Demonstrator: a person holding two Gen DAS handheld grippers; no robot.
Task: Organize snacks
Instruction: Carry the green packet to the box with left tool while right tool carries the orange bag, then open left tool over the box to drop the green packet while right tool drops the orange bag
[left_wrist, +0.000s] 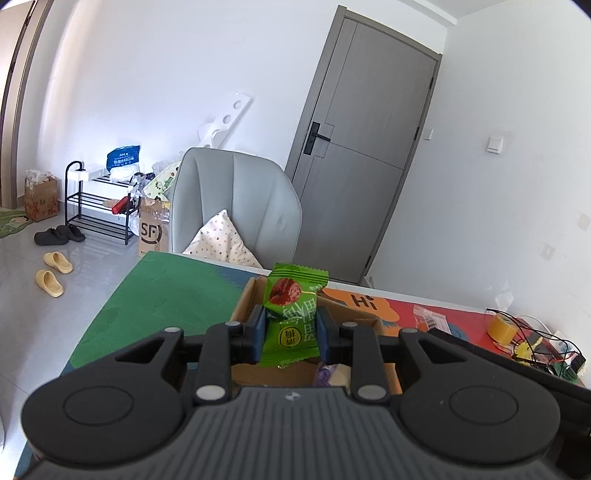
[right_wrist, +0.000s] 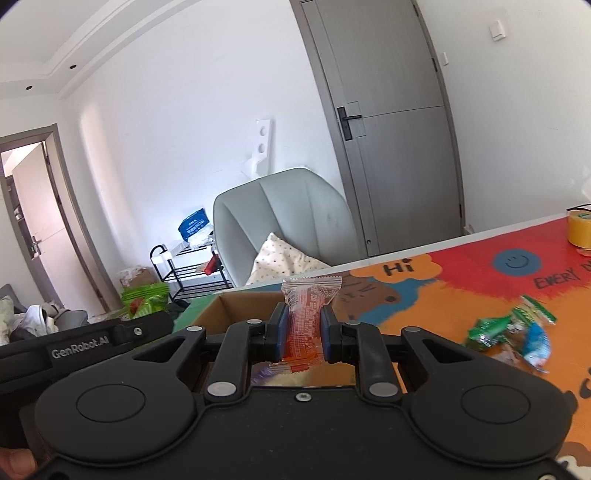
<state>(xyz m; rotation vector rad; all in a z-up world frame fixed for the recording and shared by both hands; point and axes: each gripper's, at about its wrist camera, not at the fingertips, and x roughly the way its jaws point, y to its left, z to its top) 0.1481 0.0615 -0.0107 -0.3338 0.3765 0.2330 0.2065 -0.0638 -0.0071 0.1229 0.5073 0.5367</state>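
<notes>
My left gripper (left_wrist: 291, 332) is shut on a green snack packet (left_wrist: 291, 314) with a red fruit picture, held upright above an open cardboard box (left_wrist: 243, 302). My right gripper (right_wrist: 303, 332) is shut on a red-and-clear snack packet (right_wrist: 306, 317), held over the same cardboard box (right_wrist: 236, 306). A purple wrapper (left_wrist: 325, 373) lies inside the box, and it also shows in the right wrist view (right_wrist: 264, 373). The left gripper with its green packet (right_wrist: 144, 301) shows at the left of the right wrist view. Loose green and blue snack packets (right_wrist: 513, 328) lie on the table to the right.
The table carries a colourful mat (right_wrist: 461, 280), green on the left (left_wrist: 166, 295). A yellow tape roll (right_wrist: 580, 229) and tangled wires (left_wrist: 535, 347) sit at the far right. A clear small packet (left_wrist: 430, 317) lies beside the box. A grey armchair (left_wrist: 240, 206) stands behind the table.
</notes>
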